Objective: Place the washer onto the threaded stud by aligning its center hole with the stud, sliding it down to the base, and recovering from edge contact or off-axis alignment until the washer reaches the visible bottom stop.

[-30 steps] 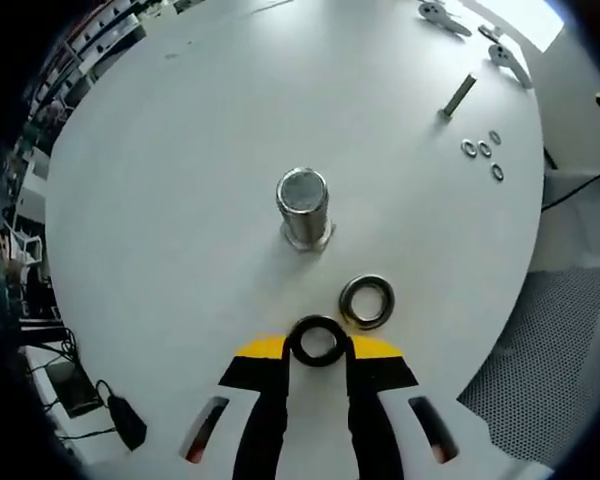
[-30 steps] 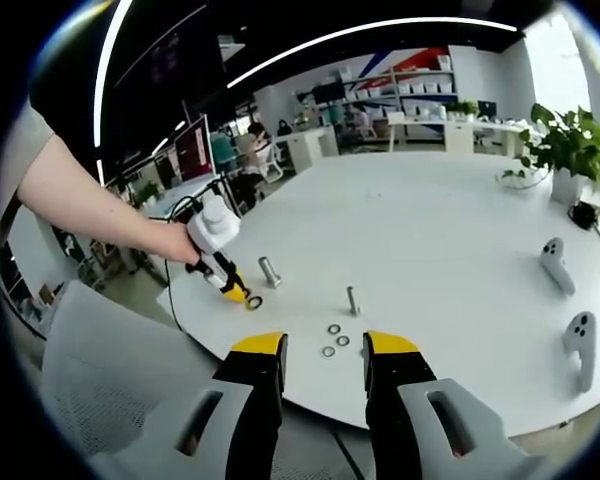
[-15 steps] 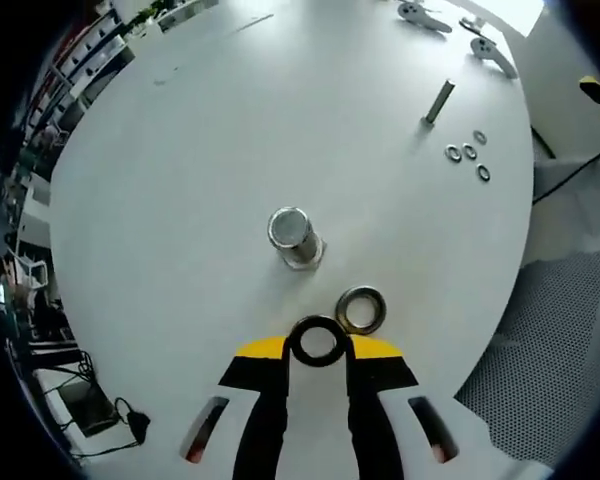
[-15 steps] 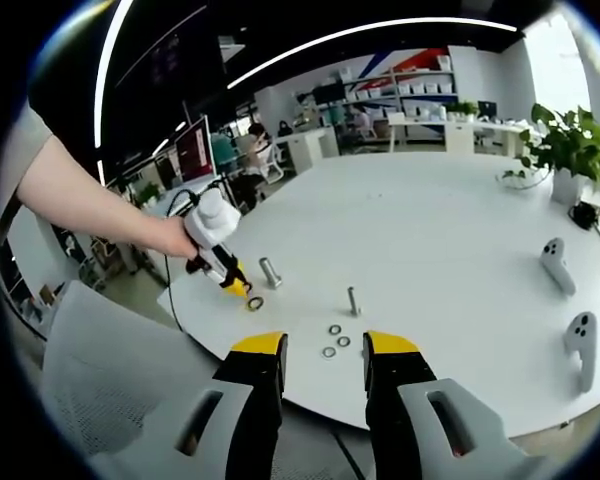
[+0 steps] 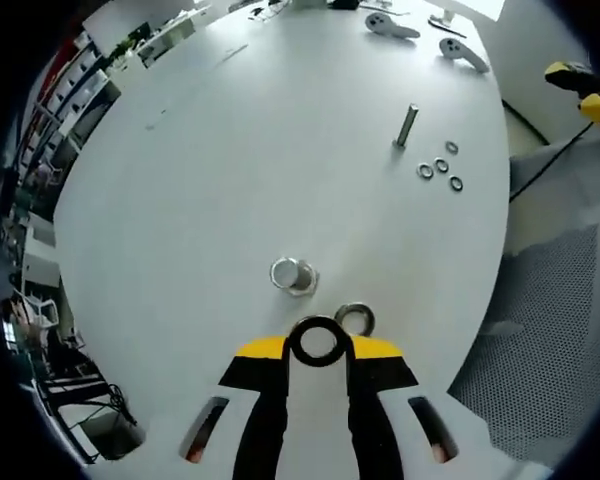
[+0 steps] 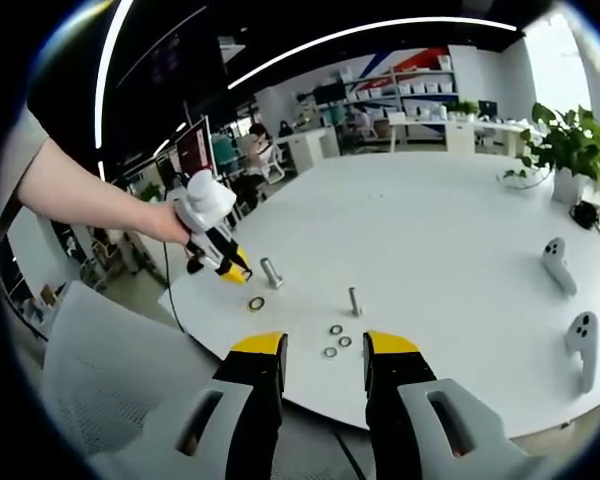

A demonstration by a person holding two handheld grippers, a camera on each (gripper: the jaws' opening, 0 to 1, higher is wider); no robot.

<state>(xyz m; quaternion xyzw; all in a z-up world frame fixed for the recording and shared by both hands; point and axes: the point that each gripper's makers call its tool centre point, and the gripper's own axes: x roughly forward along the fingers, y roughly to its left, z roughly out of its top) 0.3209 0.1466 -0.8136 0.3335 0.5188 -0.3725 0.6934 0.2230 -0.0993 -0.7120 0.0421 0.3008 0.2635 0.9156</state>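
Lifted higher than a second ago, the left tool (image 5: pixel 318 345) now looks down from farther above the counter (image 5: pixel 230 150), so the threaded stud (image 5: pixel 292 274) and everything around it appear smaller. Its yellow-tipped jaws are closed on a washer (image 5: pixel 318 342), a dark ring with a wide round hole through which the white counter shows; it is held in the air at the jaw tips, not yet over the stud. The stud stands upright at about 11 o'clock from that washer, a short silver cylinder on a hexagonal base, seen almost end-on. A second washer (image 5: pixel 354 319), metallic grey, lies flat on the counter just beside the stud's base at 4 o'clock from it. Well apart, toward 1 o'clock, a slim bolt (image 5: pixel 407 125) stands with three small washers (image 5: pixel 441 168) close by it.

In the right gripper view, the left tool (image 6: pixel 235 276) is held by a hand (image 6: pixel 170 224) above the counter edge (image 6: pixel 310 390), near the stud (image 6: pixel 270 271). The right tool (image 6: pixel 324 350) has its jaws apart and grips nothing.
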